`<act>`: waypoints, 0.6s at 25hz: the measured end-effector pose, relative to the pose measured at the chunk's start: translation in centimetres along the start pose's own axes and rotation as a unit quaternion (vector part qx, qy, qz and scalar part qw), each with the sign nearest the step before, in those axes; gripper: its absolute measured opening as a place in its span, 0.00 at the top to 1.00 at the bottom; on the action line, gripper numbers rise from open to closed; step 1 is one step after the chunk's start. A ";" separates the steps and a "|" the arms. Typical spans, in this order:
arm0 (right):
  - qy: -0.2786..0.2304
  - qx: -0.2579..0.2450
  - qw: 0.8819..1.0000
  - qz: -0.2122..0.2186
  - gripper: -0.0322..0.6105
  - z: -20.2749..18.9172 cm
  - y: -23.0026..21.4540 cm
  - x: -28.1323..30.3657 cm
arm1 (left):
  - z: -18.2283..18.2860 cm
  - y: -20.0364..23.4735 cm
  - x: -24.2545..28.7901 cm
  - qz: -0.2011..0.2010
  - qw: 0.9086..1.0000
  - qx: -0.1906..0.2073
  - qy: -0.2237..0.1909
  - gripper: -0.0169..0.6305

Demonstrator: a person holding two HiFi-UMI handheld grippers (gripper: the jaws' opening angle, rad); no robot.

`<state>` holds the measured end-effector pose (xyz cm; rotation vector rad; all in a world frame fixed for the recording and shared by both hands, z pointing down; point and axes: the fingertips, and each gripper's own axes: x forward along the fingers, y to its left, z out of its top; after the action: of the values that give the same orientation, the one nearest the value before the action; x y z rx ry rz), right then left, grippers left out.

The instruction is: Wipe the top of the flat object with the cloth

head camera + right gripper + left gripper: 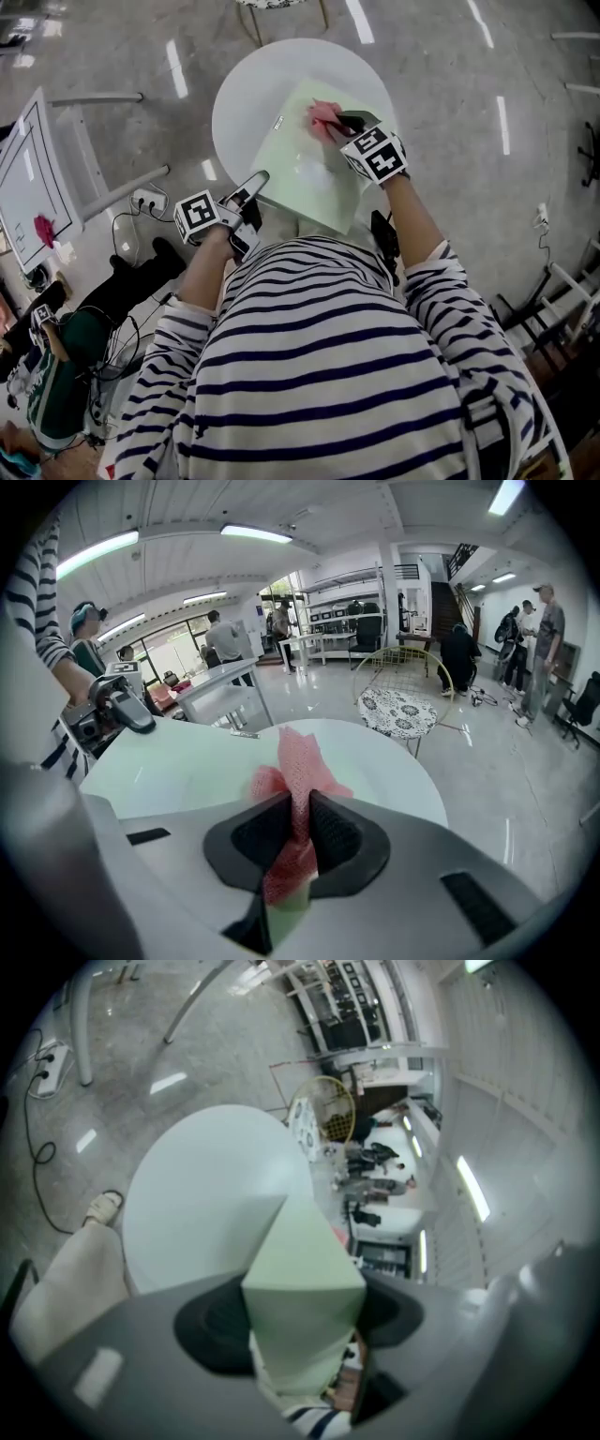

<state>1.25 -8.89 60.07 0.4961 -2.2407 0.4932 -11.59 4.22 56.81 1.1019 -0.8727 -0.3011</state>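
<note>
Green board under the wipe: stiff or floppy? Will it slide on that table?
Probably stiff: the green board stays flat where its near corner seems to overhang the white table. It is likely to slide if pushed, since the tabletop looks glossy, which may be why the left gripper clamps its corner. The pink cloth in the right gripper should add little drag.

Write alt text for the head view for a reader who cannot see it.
From above: the right gripper holds a pink cloth on a pale green board lying on a round white table. The left gripper grips the board's near edge. A striped shirt fills the foreground.
</note>
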 end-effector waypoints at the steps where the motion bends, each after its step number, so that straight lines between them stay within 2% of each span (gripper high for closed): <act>1: 0.002 0.005 1.000 -0.007 0.88 -0.4 -0.8 0.0 | 0.1 0.0 0.1 0.001 1.000 0.001 0.000 0.53; 9: 0.027 0.052 0.996 -0.065 0.88 -3.4 -6.7 -0.7 | 0.4 -0.5 0.3 -0.005 1.000 0.017 0.002 0.53; 15: 0.039 0.083 0.991 -0.098 0.88 -5.3 -9.0 -1.6 | 0.3 -0.5 0.2 0.003 1.000 0.008 -0.003 0.53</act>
<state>9.95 -13.62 63.88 0.7612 -2.0593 0.5891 -11.59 3.71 56.51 1.1140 -0.8847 -0.2938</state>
